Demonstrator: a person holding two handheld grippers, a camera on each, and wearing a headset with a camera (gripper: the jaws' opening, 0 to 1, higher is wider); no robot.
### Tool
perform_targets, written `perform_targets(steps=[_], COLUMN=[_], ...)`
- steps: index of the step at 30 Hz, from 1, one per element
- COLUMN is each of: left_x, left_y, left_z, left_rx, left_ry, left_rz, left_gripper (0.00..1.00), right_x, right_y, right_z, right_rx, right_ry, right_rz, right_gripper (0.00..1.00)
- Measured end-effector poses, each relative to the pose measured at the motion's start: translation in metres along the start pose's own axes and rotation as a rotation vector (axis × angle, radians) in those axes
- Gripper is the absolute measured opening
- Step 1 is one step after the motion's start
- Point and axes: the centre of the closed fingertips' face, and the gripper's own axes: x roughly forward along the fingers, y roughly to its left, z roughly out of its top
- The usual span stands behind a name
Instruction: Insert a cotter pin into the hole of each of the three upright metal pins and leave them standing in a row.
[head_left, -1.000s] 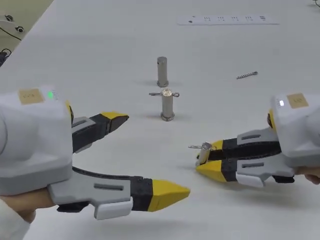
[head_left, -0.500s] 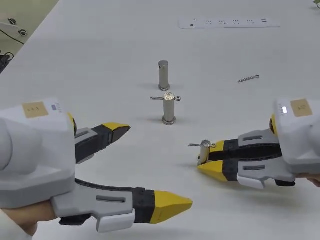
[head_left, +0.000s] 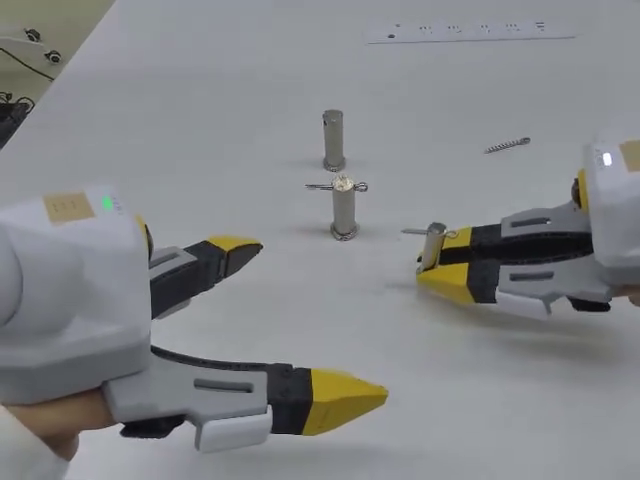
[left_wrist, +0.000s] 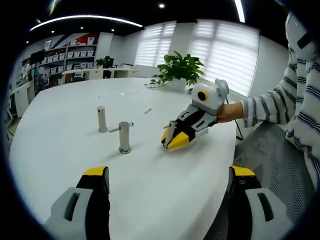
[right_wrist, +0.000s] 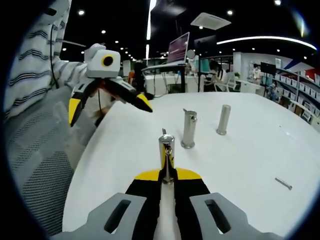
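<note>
The far pin (head_left: 333, 140) stands just behind the middle pin (head_left: 344, 210) (a cotter pin (head_left: 325, 186) crosses its top). Nearer right, the third pin (head_left: 433, 244) sits in the right gripper (head_left: 432, 260); a loose cotter pin (head_left: 508, 146) lies far right.

Mid-table obstacles, rear pin (head_left: 334, 140), front pin (head_left: 344, 208), free table (head_left: 190, 120) either side

Head view bright, even overhead light; white worktop (head_left: 200, 120) near washed out, mild glare. Standing metal pin (head_left: 344, 212) casts a faint short shadow. Gripper views: strong fisheye bending at edges, blinds (left_wrist: 225, 55) blown out, ceiling strip (left_wrist: 85, 19) flaring. Far worktop looks slightly soft, possibly focus.
</note>
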Motion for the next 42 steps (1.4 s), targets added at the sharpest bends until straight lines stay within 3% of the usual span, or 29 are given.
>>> perform_targets(steps=[7, 11, 16, 32, 42], left_x=[-0.001, -0.001, -0.003, -0.007, -0.006], left_y=[-0.001, -0.001, 0.002, 0.012, 0.014], left_z=[-0.004, 0.001, 0.002, 0.0, -0.002], left_rx=[-0.024, -0.04, -0.046, -0.056, -0.059], left_ry=[0.013, -0.015, -0.016, -0.004, 0.011], left_rz=[0.002, 0.015, 0.033, 0.067, 0.066], left_gripper=[0.99, 0.99, 0.99, 0.99, 0.99], right_x=[0.0, 0.002, 0.007, 0.011, 0.013], right_y=[-0.025, -0.033, -0.04, -0.04, -0.042], right_z=[-0.002, -0.005, -0.005, -0.003, -0.006], right_rx=[-0.008, -0.004, -0.011, -0.03, -0.034], right_ry=[-0.006, -0.005, -0.007, -0.023, -0.021], right_rz=[0.003, 0.011, 0.031, 0.131, 0.143], right_gripper=[0.1, 0.1, 0.1, 0.1, 0.1])
